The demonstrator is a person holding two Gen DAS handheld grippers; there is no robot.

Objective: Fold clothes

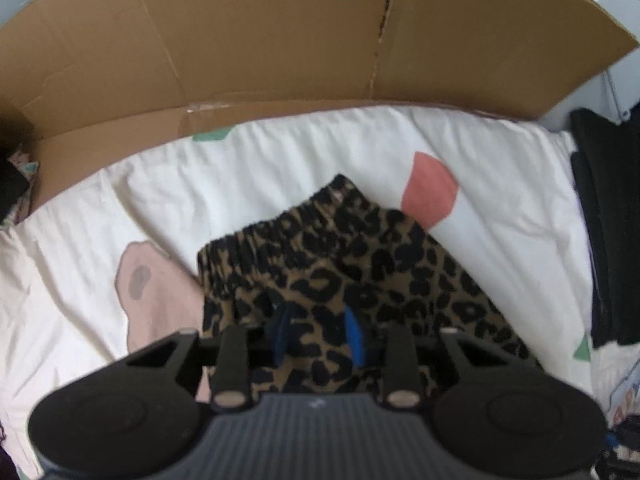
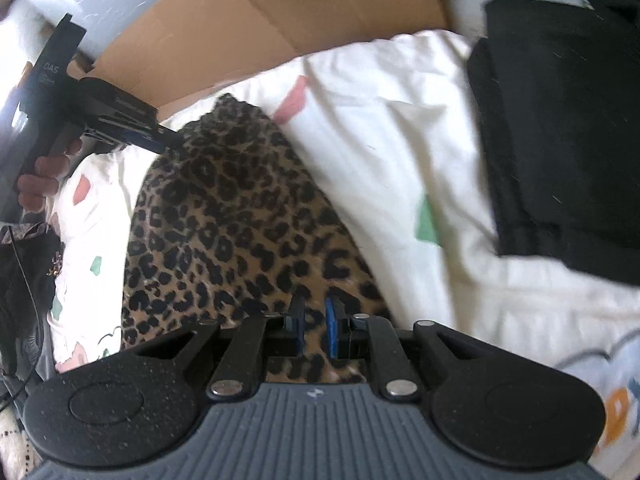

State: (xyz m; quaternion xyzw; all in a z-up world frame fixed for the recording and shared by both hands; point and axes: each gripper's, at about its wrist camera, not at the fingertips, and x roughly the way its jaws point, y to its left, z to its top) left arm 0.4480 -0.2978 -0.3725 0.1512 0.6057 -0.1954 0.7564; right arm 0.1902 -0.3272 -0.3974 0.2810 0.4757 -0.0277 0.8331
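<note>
Lying on white bedsheet [image 1: 280, 152] before cardboard [image 1: 240, 40], leopard garment [image 1: 380, 264]; left jaws parted, right jaws' hold unclear.

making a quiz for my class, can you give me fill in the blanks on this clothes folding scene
1. The garment under the left gripper has a ____ print.
2. Behind the bed sheet stands a sheet of brown ____.
3. The folded pile lying apart from the garment, on the sheet, is ____ in colour.
4. The right gripper hangs over the ____.

Missing words: leopard; cardboard; black; garment
</note>
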